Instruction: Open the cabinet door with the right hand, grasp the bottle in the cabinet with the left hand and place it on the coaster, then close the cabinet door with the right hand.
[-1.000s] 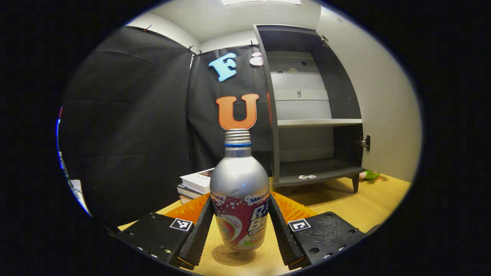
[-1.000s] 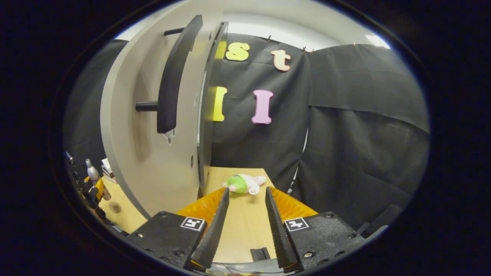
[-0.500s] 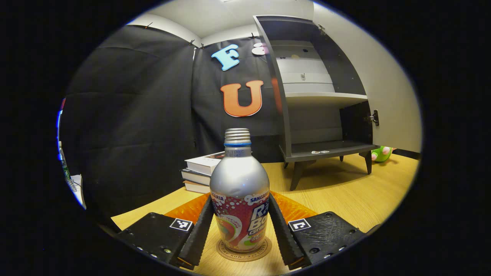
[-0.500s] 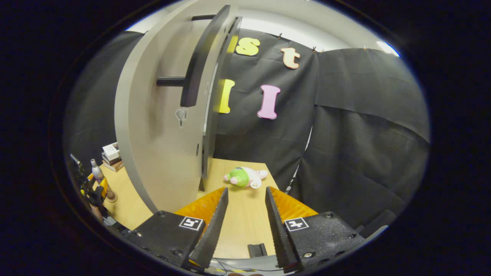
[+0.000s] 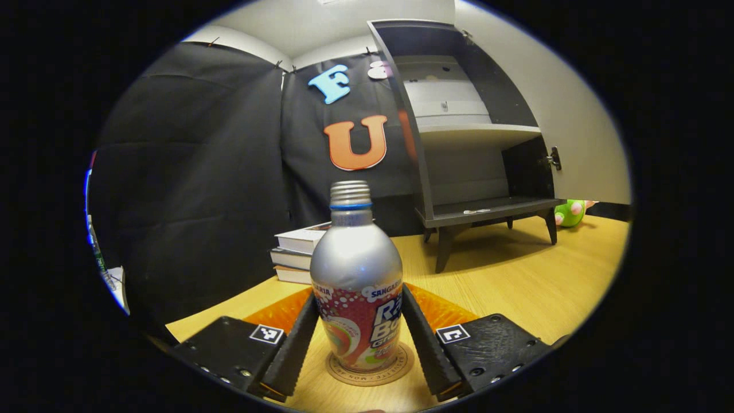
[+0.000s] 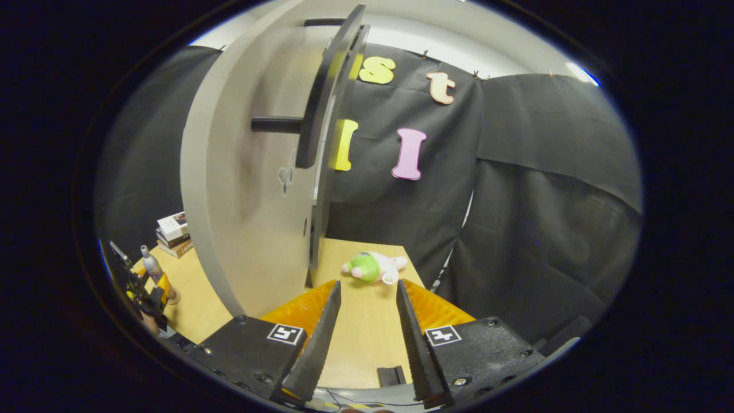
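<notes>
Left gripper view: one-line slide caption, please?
Left claw holds the bottle upright on the coaster, open cabinet behind.

One bottle (image 5: 356, 292), one coaster (image 5: 370, 373), one cabinet (image 5: 476, 137) with one open door (image 6: 252, 172) and one door handle (image 6: 321, 97), three stacked books (image 5: 298, 255), one plush toy (image 6: 374, 268), two grippers (image 5: 358, 350) (image 6: 367, 344), one table (image 5: 516, 275).

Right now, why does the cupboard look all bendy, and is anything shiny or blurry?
In the left gripper view the fisheye lens bows the cabinet, and light glints on the sharp, close bottle; the cabinet casts a soft shadow on the table. In the right gripper view the cabinet door curves and looks slightly soft, and the plush toy is small but clear.
</notes>
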`<control>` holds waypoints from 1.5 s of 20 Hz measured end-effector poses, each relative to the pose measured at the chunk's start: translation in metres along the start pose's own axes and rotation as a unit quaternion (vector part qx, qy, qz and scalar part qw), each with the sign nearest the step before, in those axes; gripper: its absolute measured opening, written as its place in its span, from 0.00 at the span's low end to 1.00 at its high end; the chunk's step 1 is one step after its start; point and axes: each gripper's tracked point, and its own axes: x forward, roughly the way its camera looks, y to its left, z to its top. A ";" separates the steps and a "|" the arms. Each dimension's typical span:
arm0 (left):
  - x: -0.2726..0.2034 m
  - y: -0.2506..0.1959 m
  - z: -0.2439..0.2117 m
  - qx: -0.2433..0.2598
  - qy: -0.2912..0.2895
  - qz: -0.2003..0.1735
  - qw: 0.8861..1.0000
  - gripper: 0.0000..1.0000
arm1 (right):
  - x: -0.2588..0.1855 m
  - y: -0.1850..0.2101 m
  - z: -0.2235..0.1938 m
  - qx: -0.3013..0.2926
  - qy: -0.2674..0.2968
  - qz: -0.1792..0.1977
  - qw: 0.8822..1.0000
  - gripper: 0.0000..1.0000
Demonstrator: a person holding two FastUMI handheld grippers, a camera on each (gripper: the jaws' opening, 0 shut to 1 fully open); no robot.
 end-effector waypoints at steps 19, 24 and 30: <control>-0.046 0.040 0.062 0.009 0.016 0.031 0.999 0.96 | 0.010 0.022 -0.005 0.042 0.014 0.045 0.998 0.60; -0.068 0.036 0.168 0.005 -0.013 0.005 1.000 0.96 | 0.011 0.026 -0.011 0.080 0.028 0.063 0.994 0.59; -0.090 -0.041 0.318 -0.025 -0.065 -0.095 0.993 0.96 | 0.005 0.028 -0.009 0.108 0.020 0.069 0.992 0.58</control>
